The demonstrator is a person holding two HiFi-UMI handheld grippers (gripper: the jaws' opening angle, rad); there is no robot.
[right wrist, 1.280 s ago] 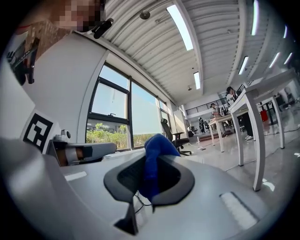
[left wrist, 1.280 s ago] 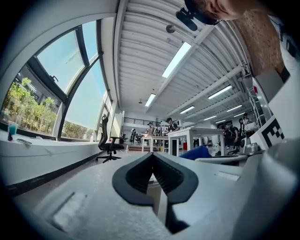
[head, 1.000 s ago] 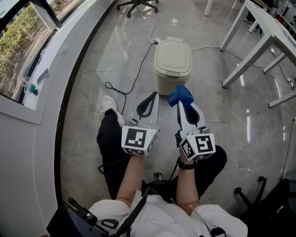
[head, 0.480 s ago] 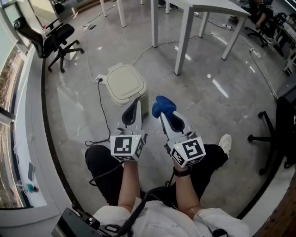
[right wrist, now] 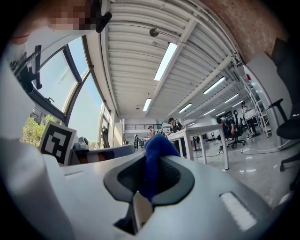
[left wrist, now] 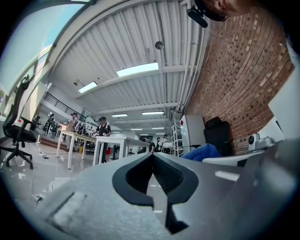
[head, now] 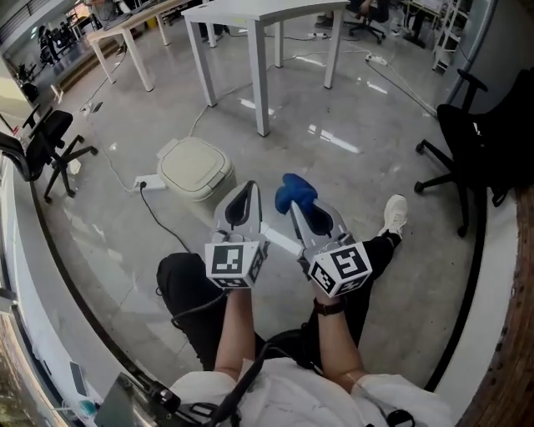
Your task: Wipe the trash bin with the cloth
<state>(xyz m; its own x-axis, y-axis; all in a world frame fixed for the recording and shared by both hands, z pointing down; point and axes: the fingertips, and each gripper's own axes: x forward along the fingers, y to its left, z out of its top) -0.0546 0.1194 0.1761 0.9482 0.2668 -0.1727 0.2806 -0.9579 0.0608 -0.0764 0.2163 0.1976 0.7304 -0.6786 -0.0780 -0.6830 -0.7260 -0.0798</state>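
Note:
The beige trash bin [head: 194, 168] with its lid down stands on the floor ahead and to the left of my grippers. My right gripper [head: 294, 198] is shut on a blue cloth [head: 294, 191], which bunches out past the jaw tips; the right gripper view shows the blue cloth [right wrist: 156, 157] pinched between the jaws. My left gripper [head: 249, 188] is shut with nothing in it, its jaws meeting at the tip [left wrist: 152, 155]. Both grippers are held level above the person's knees, pointing out into the room, apart from the bin.
A white power strip [head: 138, 181] with a black cable lies left of the bin. A white table [head: 250, 12] stands beyond it, with a black office chair [head: 46, 143] at far left and another chair [head: 480, 133] at right. People stand at tables far off.
The view has swung round: the bin has slid from straight ahead of the grippers to the left. Both grippers keep the same pose, cloth still held.

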